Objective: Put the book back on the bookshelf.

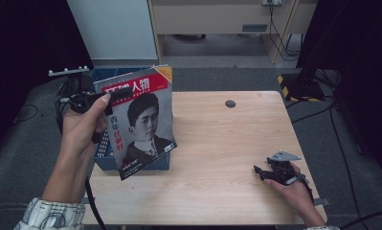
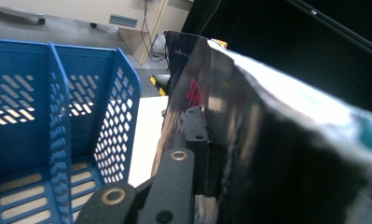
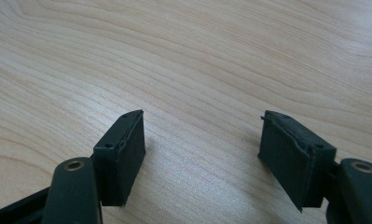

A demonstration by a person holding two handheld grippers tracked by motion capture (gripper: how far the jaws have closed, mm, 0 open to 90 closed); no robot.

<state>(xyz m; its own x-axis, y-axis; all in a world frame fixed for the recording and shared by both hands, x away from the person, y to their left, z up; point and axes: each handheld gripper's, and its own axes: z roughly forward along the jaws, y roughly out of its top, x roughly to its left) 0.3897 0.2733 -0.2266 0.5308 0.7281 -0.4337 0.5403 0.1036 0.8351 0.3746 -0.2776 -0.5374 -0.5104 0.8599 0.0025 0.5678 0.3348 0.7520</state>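
Up by the left hand (image 1: 81,127), the left gripper (image 1: 113,94) is pinching a magazine (image 1: 143,122) near its top edge. Its jaws are squeezed together on the cover. The magazine hangs down from the gripper, a bit tilted, with the face on its cover turned to the person. It has a red band with big letters just beside the gripper's tips.

Under and behind the magazine sits a blue basket (image 1: 131,163). In the left gripper view, the blue basket (image 2: 58,116) is off to one side of the jaws, with lots of little holes in its walls and a wall down the middle. The shiny magazine (image 2: 277,140) is right up against the jaw, bent and blurry, so I can't quite tell how much of the page is in the grip.

Far off from the left gripper, the right gripper (image 1: 261,173) rests low over the wooden table (image 1: 217,153) in the right hand (image 1: 294,189). In the right gripper view, its two black pads (image 3: 123,158) stand apart. Between them is bare wood of the table (image 3: 197,70).
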